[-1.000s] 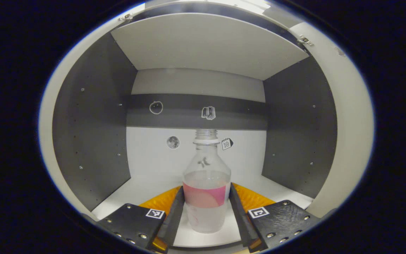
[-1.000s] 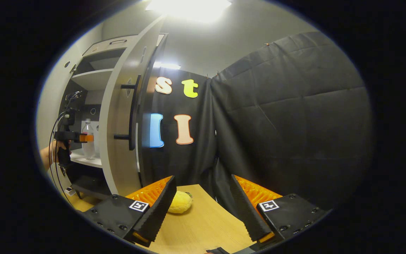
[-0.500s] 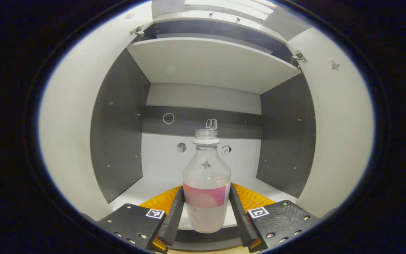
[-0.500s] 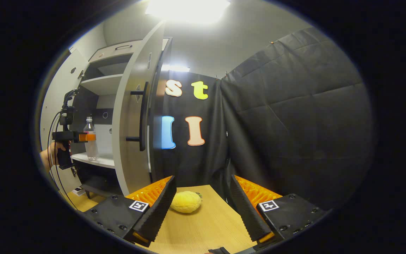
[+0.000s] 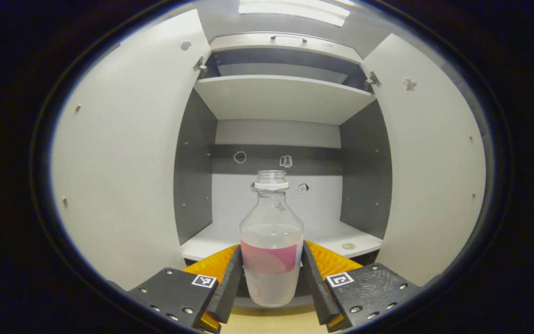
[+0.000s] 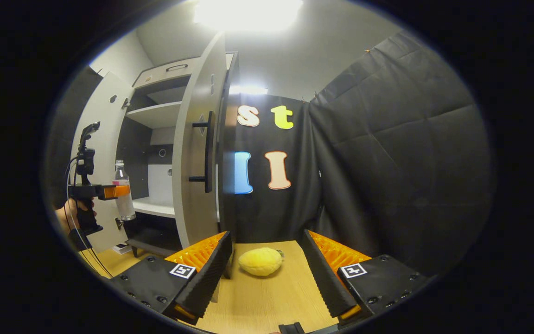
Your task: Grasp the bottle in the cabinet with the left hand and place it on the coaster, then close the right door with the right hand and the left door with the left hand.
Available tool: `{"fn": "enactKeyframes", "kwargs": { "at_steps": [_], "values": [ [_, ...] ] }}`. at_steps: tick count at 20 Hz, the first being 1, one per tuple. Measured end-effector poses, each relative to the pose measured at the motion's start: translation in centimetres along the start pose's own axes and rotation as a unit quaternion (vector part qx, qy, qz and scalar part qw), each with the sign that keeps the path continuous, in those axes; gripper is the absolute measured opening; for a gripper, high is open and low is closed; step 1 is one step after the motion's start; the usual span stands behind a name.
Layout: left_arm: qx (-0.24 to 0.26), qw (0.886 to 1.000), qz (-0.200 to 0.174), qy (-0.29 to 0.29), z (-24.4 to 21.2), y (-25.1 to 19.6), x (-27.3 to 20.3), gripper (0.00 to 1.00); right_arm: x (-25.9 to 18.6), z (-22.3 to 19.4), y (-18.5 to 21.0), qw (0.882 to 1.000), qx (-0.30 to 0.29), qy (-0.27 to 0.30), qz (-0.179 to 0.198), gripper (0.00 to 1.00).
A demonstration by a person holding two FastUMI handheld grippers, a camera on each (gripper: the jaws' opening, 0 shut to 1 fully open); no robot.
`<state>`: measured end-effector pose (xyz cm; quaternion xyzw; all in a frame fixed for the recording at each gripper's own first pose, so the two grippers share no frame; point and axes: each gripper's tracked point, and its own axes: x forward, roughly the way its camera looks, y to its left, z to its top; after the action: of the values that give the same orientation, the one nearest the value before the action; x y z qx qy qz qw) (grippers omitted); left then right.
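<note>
Left gripper [image 5: 271,287] had its fingers pinching the bottle [image 5: 271,241] on both sides at the pink label, low on the body. Bottle stood upright, no cap, clear liquid approx halfway up. It hung in the air in front of the cabinet [image 5: 276,97], out past the front edge of the lower shelf [image 5: 336,234], w/ wooden surface [image 5: 271,324] showing under it at 6 o'clock. Left door [image 5: 123,153] swung wide at 9 o'clock, right door [image 5: 429,157] wide at 3 o'clock. Small round thing lay on the lower shelf at approx 4 o'clock of the bottle; couldn't tell what it was.

Right gripper view: right gripper [image 6: 267,273] had its fingers spread wide, nothing between them but air, hovering over the surface. Yellow soft object [image 6: 260,261] lay on the surface, ahead of the gap. At 9 o'clock a hand [image 6: 70,215] held the left gripper by its handle, bottle clamped upright at its tip, just in front of the open cabinet. Right door stood edge-on at approx 11 o'clock, black handle [image 6: 207,150] facing the camera.
</note>
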<state>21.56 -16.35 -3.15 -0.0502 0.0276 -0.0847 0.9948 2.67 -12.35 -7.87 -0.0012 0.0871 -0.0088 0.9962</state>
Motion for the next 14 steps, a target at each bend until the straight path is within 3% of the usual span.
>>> {"fn": "enactKeyframes", "kwargs": {
  "at_steps": [14],
  "values": [
    [-0.028, 0.999, 0.02, 0.035, -9.4, -0.1, -10.1, 0.7, -2.8, -0.6, 1.4, 0.998, -0.009, 0.006, 0.062, 0.97]
  ]
}}
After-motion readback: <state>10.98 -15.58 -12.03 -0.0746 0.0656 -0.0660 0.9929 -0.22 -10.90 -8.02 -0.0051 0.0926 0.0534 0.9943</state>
